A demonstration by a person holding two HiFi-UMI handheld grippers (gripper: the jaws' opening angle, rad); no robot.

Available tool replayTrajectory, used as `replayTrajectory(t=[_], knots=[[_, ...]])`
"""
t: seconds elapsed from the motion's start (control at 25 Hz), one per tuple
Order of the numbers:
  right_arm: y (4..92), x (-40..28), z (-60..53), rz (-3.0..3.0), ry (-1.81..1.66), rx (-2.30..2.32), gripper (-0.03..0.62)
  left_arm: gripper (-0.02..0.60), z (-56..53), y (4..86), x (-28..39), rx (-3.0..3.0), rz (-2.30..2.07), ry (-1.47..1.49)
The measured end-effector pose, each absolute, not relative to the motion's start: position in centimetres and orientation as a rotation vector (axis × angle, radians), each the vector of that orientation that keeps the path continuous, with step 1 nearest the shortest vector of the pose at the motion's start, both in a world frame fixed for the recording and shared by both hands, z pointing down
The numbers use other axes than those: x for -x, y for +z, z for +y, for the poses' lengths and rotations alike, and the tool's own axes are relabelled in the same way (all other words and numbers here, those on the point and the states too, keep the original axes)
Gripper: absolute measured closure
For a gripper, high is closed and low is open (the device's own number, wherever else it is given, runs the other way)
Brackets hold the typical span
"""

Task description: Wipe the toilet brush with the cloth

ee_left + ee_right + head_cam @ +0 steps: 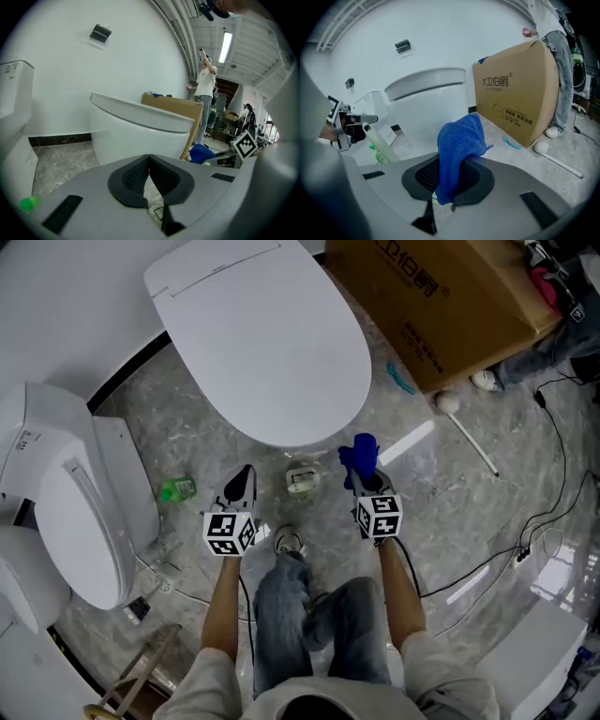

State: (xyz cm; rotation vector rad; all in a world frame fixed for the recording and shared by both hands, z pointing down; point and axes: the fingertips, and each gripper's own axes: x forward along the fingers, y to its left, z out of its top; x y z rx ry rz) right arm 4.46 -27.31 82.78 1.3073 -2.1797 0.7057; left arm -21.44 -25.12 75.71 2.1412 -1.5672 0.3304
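Note:
The toilet brush lies on the marble floor at the right, its white head beside the cardboard box and its thin handle running toward me. My right gripper is shut on a blue cloth, which stands bunched above the jaws. The brush is well to the right of that gripper and apart from the cloth. My left gripper hangs level with the right one, in front of the toilet. Its jaws are shut with nothing between them. The cloth also shows in the left gripper view.
A large white toilet with its lid down stands straight ahead and a second toilet at the left. A cardboard box is at the back right, with a teal item beside it. A small container and a green object lie on the floor, and cables run at the right.

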Motion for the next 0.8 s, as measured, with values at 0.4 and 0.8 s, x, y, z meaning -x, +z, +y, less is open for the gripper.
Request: replayTrajectory(t=[0.4, 0.8], knots=[[66.1, -3.6, -24.6, -2.175, 0.735, -1.279, 0.526, 0.561, -21.8, 61.7, 21.9, -2.065, -1.55, 0.365], [48.8, -4.2, -22.8, -2.198, 0.617, -1.295, 0.527, 0.561, -21.1, 48.2, 21.9, -2.098, -1.532, 0.314]])
